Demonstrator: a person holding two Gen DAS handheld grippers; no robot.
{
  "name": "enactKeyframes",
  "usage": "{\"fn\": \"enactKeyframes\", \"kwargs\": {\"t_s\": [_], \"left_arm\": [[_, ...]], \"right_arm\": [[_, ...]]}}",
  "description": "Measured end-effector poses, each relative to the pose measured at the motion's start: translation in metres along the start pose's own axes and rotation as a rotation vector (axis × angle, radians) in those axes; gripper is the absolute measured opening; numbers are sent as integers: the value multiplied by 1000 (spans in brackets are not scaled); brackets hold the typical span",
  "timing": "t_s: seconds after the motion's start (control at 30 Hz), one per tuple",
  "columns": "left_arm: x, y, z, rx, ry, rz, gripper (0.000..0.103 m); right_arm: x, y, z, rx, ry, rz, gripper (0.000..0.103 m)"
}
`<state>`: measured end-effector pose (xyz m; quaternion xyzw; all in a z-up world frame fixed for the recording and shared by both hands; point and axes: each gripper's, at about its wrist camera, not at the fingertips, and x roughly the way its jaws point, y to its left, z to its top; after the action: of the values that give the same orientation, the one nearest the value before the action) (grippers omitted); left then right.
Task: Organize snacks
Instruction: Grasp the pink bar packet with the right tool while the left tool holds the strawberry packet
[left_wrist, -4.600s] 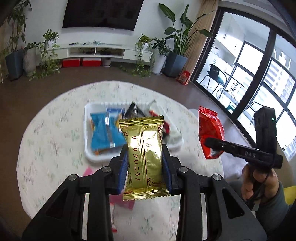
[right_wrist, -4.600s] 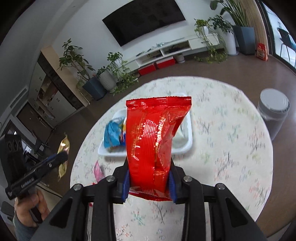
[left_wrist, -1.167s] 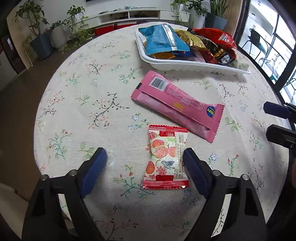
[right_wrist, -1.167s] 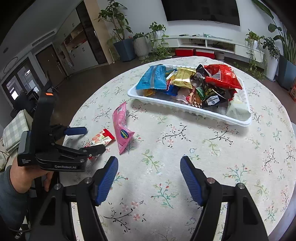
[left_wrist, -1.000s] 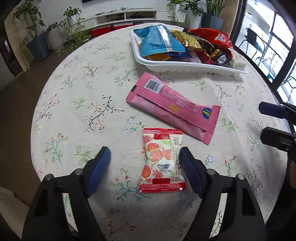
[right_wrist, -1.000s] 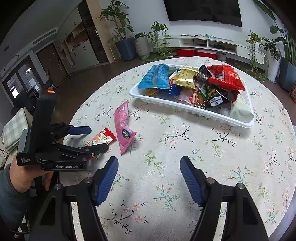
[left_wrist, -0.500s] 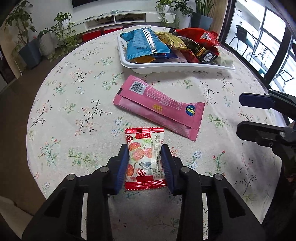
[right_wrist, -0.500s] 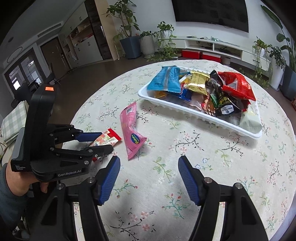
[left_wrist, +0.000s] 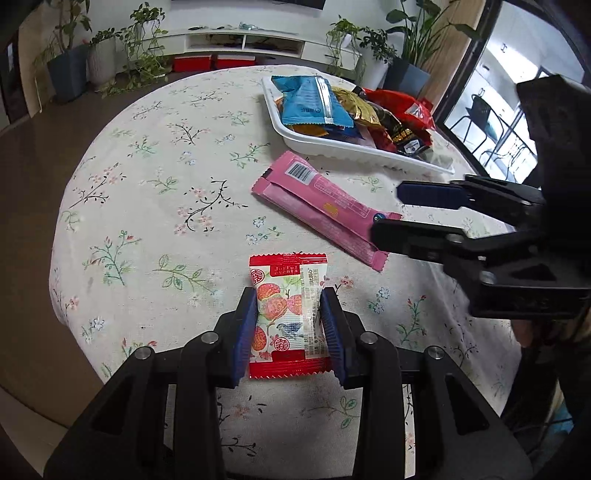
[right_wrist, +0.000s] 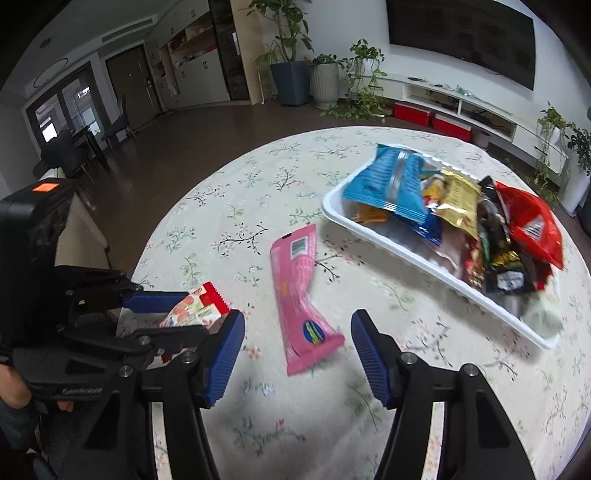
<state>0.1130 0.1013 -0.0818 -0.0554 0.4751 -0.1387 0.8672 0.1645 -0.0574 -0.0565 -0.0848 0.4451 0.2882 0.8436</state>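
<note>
1. The pink snack bar (right_wrist: 301, 295) lies flat on the desk (right_wrist: 258, 206), still outside the white tray (right_wrist: 373, 236) and just short of its near rim. Its long axis runs from the barcode end beside the tray to the logo end, which points toward the right hand-held gripper (right_wrist: 297, 354).
2. The logo end sits between the right hand-held gripper's blue pads, but neither pad touches the wrapper. The jaws have just been closing and are still unclenched, grasping nothing.
3. In my judgement the right hand is the nearer one for this bar. The bar lies slightly skew to the jaws, so they would close across its narrow width near the end.
4. The left hand-held gripper (left_wrist: 290, 325) is clenched on the small red-and-white fruit snack (left_wrist: 288, 317), pads pressing both long edges. The packet looks raised just off the cloth in the right wrist view.
5. The tray, already heaped with packets, lies beyond the pink bar from both hands.
</note>
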Motion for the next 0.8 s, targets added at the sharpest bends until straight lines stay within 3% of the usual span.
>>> {"fn": "enactKeyframes", "kwargs": {"t_s": [0.23,0.43,0.6,0.7,0.8], "left_arm": [[-3,5,-3,-20,-17,-33,33],[-5,8,-5,-32,-27,-53,33],[-4,7,-5,-31,-19,-56,33],[-4,7,-6,-30,-19,-54,33],[-3,7,-5,-32,-18,-54,33]], "right_arm": [[31,9,14,-30,57,-22,56],[44,-13,16,114,102,-2,54],[50,-12,13,102,126,-7,47],[51,-7,13,86,129,-3,31],[50,-2,11,63,126,-5,28]]}}
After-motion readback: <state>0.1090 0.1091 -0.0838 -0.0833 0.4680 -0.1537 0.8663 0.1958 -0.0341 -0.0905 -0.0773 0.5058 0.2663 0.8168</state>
